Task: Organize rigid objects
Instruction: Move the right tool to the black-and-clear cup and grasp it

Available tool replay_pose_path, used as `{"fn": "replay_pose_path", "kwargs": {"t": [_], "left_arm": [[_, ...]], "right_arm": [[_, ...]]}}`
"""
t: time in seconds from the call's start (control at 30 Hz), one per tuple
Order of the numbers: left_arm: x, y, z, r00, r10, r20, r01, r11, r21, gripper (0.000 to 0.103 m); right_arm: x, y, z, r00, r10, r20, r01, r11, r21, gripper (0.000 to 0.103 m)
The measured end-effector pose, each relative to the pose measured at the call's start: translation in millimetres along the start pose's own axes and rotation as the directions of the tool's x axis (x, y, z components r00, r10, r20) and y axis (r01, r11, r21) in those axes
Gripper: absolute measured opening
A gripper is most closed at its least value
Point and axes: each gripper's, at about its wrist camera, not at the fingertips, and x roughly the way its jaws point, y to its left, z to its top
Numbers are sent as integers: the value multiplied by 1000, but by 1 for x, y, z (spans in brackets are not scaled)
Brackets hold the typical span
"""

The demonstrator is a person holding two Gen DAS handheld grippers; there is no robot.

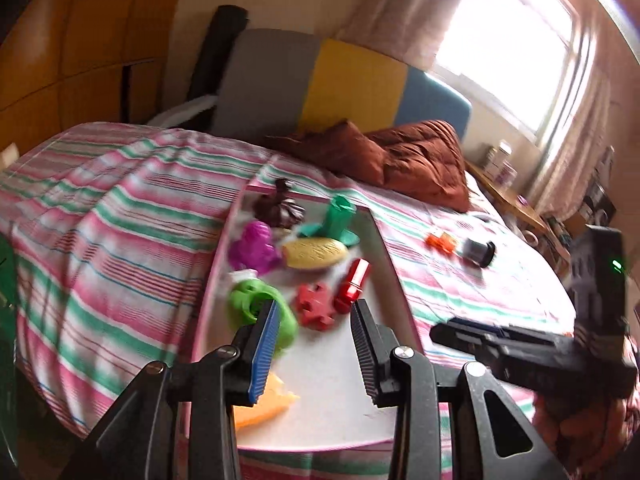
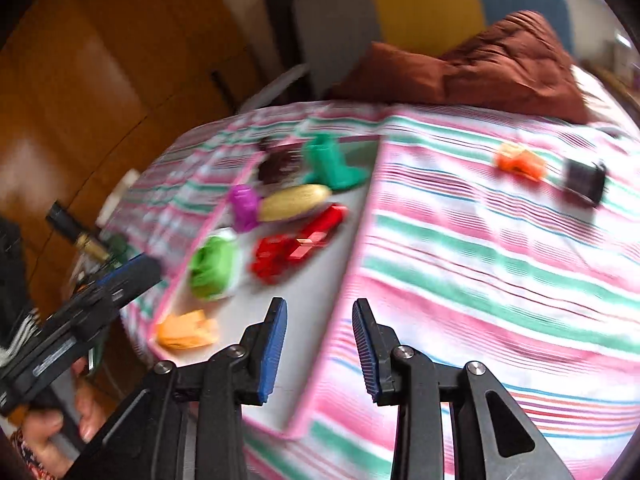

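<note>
On a striped bed [image 2: 480, 264], two small toys wait outside the white tray [image 1: 332, 392] that holds the rest: an orange toy [image 2: 520, 164] and, just beside it, a dark cylinder [image 2: 585, 179], both lying well apart from the tray's right edge. Both look like light, stiff moulded plastic, likely to slide on the soft sheet if nudged; the orange piece seems best pinched across its narrow body, the cylinder across its round flank, where it may roll away. Motion blur hides their finer shape. Counted on the tray are eight pieces: one green boot-like form [image 1: 338, 220], one dark ridged lump [image 1: 280, 206], one purple figure [image 1: 254, 246], one yellow corn cob [image 1: 314, 254], one red tube [image 1: 354, 284] touching one red puzzle piece [image 1: 316, 306], one lime ring [image 1: 260, 304] and one orange wedge [image 1: 260, 404] at the near corner. The left gripper [image 1: 314, 316] hangs over the tray's near end, jaws spread and empty, its blue-padded finger crossing in front of the lime ring. The right gripper [image 2: 320, 316] hovers above the tray's right rim, jaws likewise parted with nothing between them. Beyond the bed lie brown pillows [image 1: 408, 156], a grey, yellow and blue headboard [image 1: 352, 80] and a bright window [image 1: 508, 28].
</note>
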Motion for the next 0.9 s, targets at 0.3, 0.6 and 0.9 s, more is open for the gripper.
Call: {"fn": "replay_pose_path", "kwargs": {"t": [0.3,0.6,0.9], "left_arm": [[7,-35,-9,995,-87,-56,91,994,65,37],[29,-100,-8,968,-197,-155,219,965,147,37],[49,-136,-18,950,-190,-250,240,952,191,37]], "right_arm": [[-2,-74,-12,983,-181,-28,182,980,83,42],[-21,-143,-8,957,-290,0,286,944,164,42],[-42,-195,35,931,-362,51,334,899,284,46]]}}
